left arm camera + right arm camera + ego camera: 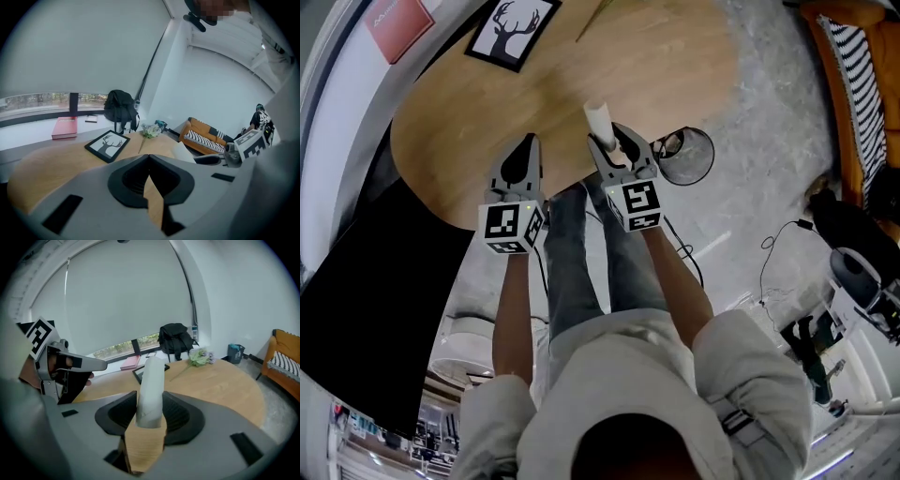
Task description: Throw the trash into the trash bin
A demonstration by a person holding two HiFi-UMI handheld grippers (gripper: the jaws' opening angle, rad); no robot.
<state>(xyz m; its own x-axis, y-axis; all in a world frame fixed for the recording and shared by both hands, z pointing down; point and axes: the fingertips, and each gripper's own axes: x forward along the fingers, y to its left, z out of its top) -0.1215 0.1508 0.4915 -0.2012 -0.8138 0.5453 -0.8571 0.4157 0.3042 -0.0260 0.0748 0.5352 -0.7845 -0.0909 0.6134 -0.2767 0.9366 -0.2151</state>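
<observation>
Near the bin's (pixel 701 141) left side, the right gripper (pixel 614 148) grips the white roll (pixel 598 120), which sticks out past its tips, while the farther left gripper (pixel 529 145) is closed and empty.

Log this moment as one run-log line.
right gripper: shut on white paper roll | left gripper: shut, empty | trash bin: on floor beside table

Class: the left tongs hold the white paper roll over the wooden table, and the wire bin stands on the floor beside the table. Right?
Not quite: the right tongs hold the white paper roll, as the right gripper view shows; the left tongs are shut and empty. The roll is over the wooden table, and the wire bin stands on the floor beside it.
</observation>
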